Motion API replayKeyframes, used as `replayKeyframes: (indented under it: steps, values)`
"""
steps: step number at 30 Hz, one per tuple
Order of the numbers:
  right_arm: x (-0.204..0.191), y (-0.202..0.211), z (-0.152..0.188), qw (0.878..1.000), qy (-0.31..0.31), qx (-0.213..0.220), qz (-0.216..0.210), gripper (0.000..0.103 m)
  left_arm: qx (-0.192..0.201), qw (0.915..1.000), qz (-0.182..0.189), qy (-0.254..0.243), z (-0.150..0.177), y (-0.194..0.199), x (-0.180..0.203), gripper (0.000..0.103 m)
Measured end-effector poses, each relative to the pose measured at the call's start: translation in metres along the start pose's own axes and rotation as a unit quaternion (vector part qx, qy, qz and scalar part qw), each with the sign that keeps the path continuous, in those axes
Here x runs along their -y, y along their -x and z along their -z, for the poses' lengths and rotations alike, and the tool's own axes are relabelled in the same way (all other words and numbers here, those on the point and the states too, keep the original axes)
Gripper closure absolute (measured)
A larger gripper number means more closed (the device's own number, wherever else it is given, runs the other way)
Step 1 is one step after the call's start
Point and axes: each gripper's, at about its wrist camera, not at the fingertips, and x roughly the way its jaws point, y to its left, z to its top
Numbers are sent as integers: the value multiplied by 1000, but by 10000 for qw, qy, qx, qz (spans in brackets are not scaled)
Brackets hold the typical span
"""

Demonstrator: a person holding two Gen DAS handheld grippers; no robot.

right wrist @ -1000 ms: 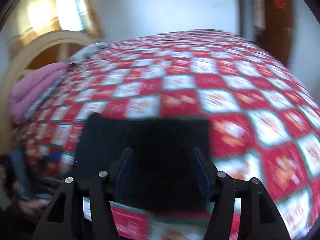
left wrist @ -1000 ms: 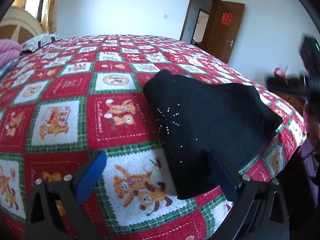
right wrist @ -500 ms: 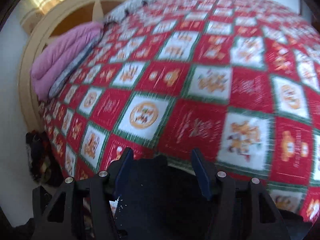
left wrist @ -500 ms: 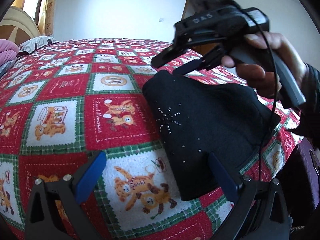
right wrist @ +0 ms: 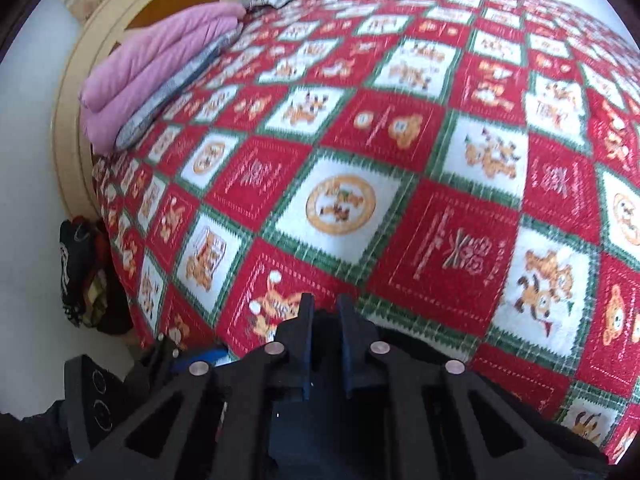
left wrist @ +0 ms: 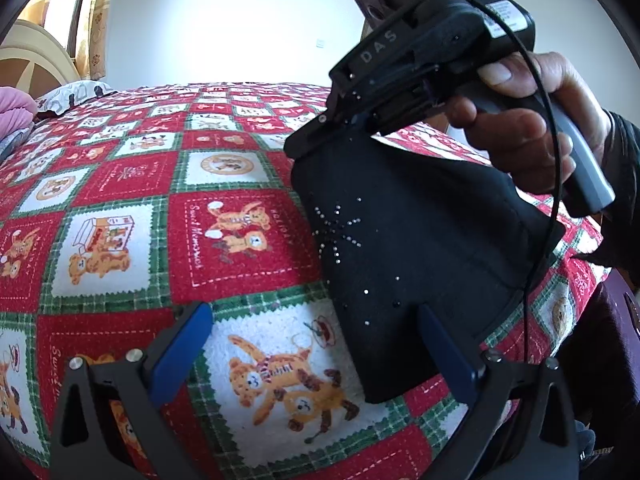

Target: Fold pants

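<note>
left wrist view: folded black pants (left wrist: 404,240) lie at the bed's (left wrist: 120,184) near right edge; left tongs (left wrist: 316,344) gape wide, empty, while right tongs (left wrist: 320,136) pinch the far corner. right wrist view: right tongs (right wrist: 323,320) nearly closed on dark cloth. best lift gently, keeping layers aligned.

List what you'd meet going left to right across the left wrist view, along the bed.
Pink bedding → grey patterned pillow → teddy-bear quilt → black pants → right gripper, shut on the pants' far corner → the hand holding it.
</note>
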Motion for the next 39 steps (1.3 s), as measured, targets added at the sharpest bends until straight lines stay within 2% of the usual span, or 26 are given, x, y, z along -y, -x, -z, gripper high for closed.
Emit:
replayKeyframes:
  steps: [5,8,15,17,18,19,23,25,29,32,33,35,36,38,39]
  values:
    - [15,-15,-1,9992,-247,104,308,95,32,10000,-11,5,0,0,1,0]
    - [26,-31,2,9982,-418,160,397,95,47,10000,-4,8,0,0,0,0]
    - [29,-34,4,9972,-445,375,463,94,52,10000,18,-1,0,1,0,0]
    - [29,-29,7,9971,-478,446,398,76,45,10000,27,-2,0,2,0,0]
    - [30,-24,10,9964,-513,515,429,52,43,10000,29,-2,0,1,-1,0]
    - [33,-17,15,9950,-585,617,518,39,50,10000,30,8,-1,1,-1,0]
    - [50,10,37,9901,-978,920,407,38,31,10000,21,87,-2,4,-2,0]
    - [59,33,55,9856,-1214,1126,348,38,21,9998,-41,177,-7,9,-3,0]
    - [67,85,101,9746,-1370,1619,722,38,361,9992,-89,168,-29,27,-2,0]
    - [78,121,142,9651,-1518,1805,1142,38,484,9988,83,-24,-58,30,9,0]
    - [86,135,164,9581,-1682,1851,1397,38,440,9988,143,-128,-67,27,15,0]
    - [101,152,191,9476,-2001,1896,1612,38,366,9982,272,-389,-88,19,32,0]
    - [113,164,214,9378,-2291,1923,1761,38,315,9976,381,-488,-97,13,42,0]
    - [127,176,244,9227,-2676,2016,1905,38,170,9960,609,-630,-109,1,60,0]
    - [133,180,254,9189,-2785,2062,1885,38,96,9950,723,-682,-113,-8,69,0]
